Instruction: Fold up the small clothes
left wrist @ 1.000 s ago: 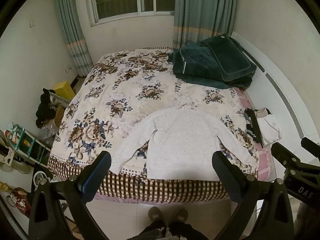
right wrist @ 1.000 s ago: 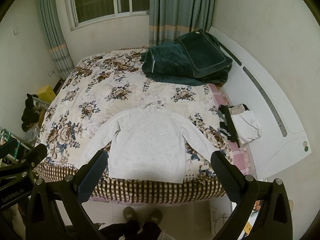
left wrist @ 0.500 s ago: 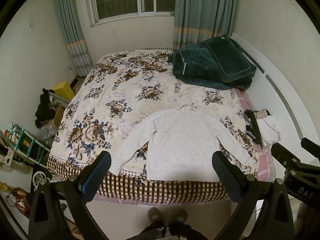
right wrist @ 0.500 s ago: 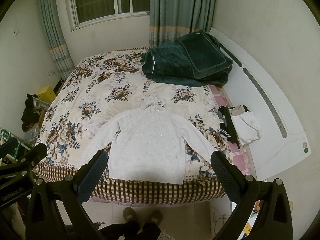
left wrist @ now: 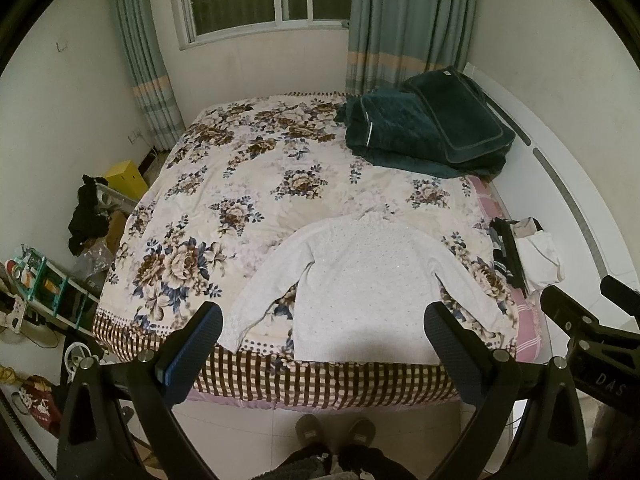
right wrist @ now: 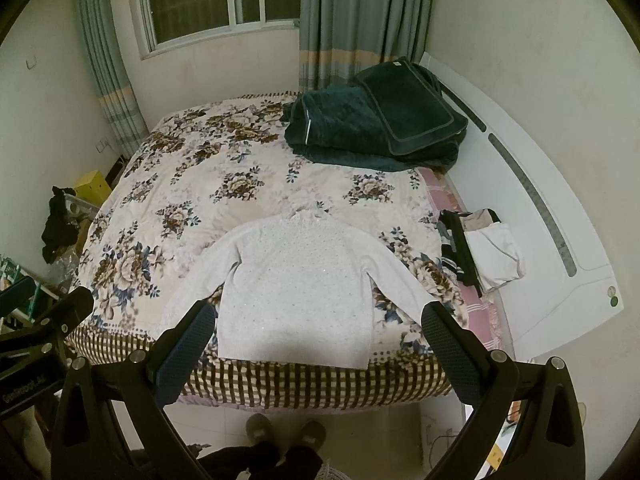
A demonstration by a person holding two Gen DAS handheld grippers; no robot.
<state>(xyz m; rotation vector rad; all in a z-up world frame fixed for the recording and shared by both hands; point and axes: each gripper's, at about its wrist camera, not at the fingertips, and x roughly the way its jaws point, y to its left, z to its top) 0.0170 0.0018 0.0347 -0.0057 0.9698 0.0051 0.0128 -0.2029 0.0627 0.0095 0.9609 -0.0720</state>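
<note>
One white sweater is seen in the left wrist view, laid flat near the foot edge of the bed, both sleeves spread outward, hem toward the camera. The left gripper is held above the floor short of the bed, jaws wide apart, nothing gripped. One dark green blanket pile is counted at the far right corner, and one small stack of folded clothes at the right edge; the number of items in it cannot be told, perhaps two or three.

From the right wrist view, the same sweater is shown unfolded. The right gripper is likewise held clear of the bed, jaws open and empty. Folding is judged not yet begun; a sleeve cuff would likely need to be reached and pinched first, then carried across the body.
</note>
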